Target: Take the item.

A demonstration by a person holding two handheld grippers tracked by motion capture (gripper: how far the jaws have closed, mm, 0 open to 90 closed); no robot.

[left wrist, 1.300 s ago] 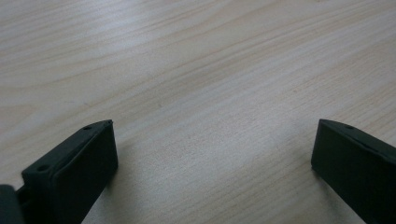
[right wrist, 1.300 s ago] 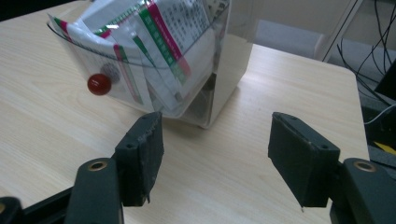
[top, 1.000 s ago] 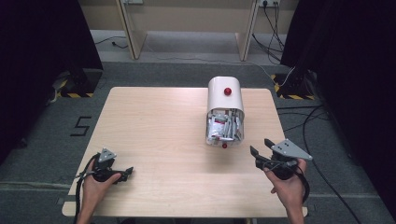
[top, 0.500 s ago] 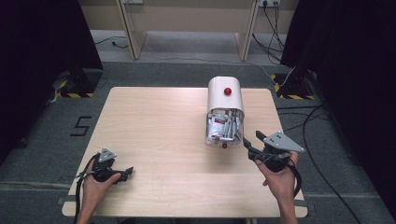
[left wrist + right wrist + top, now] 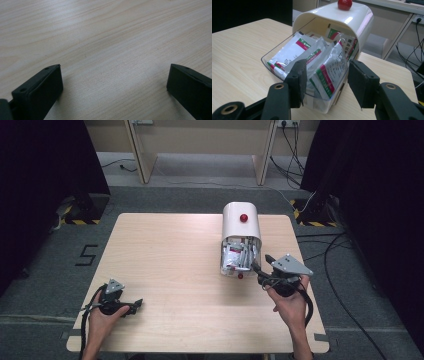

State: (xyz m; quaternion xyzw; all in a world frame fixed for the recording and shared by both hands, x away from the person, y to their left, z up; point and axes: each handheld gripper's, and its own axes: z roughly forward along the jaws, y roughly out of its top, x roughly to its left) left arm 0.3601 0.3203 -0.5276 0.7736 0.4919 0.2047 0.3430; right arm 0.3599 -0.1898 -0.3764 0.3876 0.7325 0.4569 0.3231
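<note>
We see a cream-white plastic dispenser box with a rounded hood and a red knob on top (image 5: 241, 224) lying on the pale wooden tabletop (image 5: 165, 255), toward its far right corner, its open end turned toward the near edge. Out of that end slides a clear plastic drawer (image 5: 272, 57) packed with silver foil sachets printed with green and red bands (image 5: 325, 72), most of them standing on edge and leaning against each other. Our right gripper (image 5: 264, 268) sits just beside the drawer's front, near the right edge of the tabletop, held in a hand (image 5: 289, 303) that comes up from the near edge. In the right gripper view its black jaws stand about halfway apart on either side of the nearest sachet and the drawer's front wall; they have just been closing, yet we see a gap at each pad, so nothing is clamped. Our left gripper (image 5: 134, 305) rests low over the near left corner, well apart from the box, its jaws spread wide over bare wood in the left gripper view.
</note>
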